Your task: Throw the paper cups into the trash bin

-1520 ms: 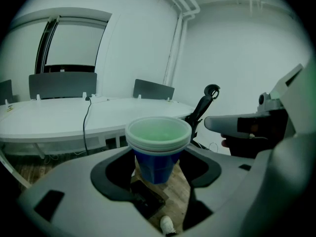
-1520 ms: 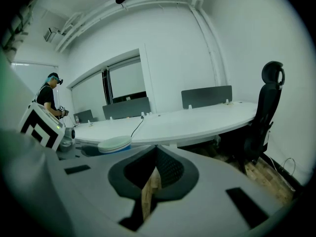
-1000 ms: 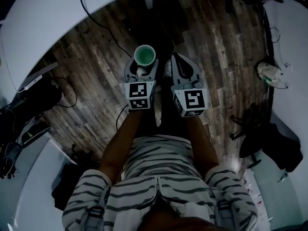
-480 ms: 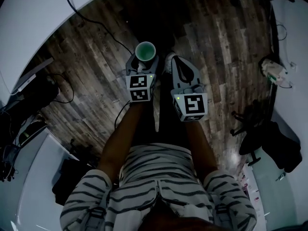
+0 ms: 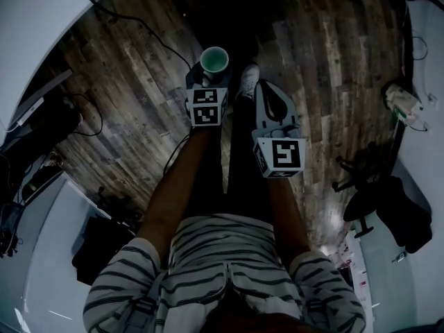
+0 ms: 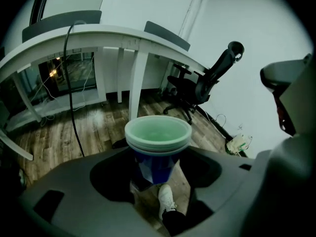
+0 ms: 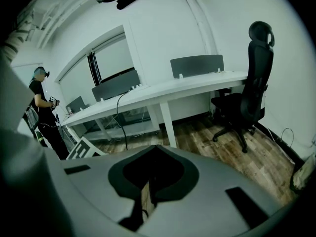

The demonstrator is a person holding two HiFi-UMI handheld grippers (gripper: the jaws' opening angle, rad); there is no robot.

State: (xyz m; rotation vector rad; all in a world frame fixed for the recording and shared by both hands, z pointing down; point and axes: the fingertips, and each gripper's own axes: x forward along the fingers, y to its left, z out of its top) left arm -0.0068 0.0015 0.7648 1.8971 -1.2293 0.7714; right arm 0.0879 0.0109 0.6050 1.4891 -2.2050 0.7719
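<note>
l gripper (image 5: 212,82) clamped on paper cups (image 5: 214,60): 1 nested stack, at least 2 rims showing, upright, at 12 o'clock from its marker cube (image 5: 209,107). r gripper (image 5: 265,92) at its 3 o'clock, jaws together, nothing btwn. 1 shoe (image 5: 246,82) on wood floor (image 5: 125,82) below.

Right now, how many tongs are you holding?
2. The left tongs grip a paper cup; the right tongs sit beside them, shut and empty.

right gripper (image 7: 155,152) jaws together, white desk (image 7: 163,90), black chair (image 7: 247,100)
</note>
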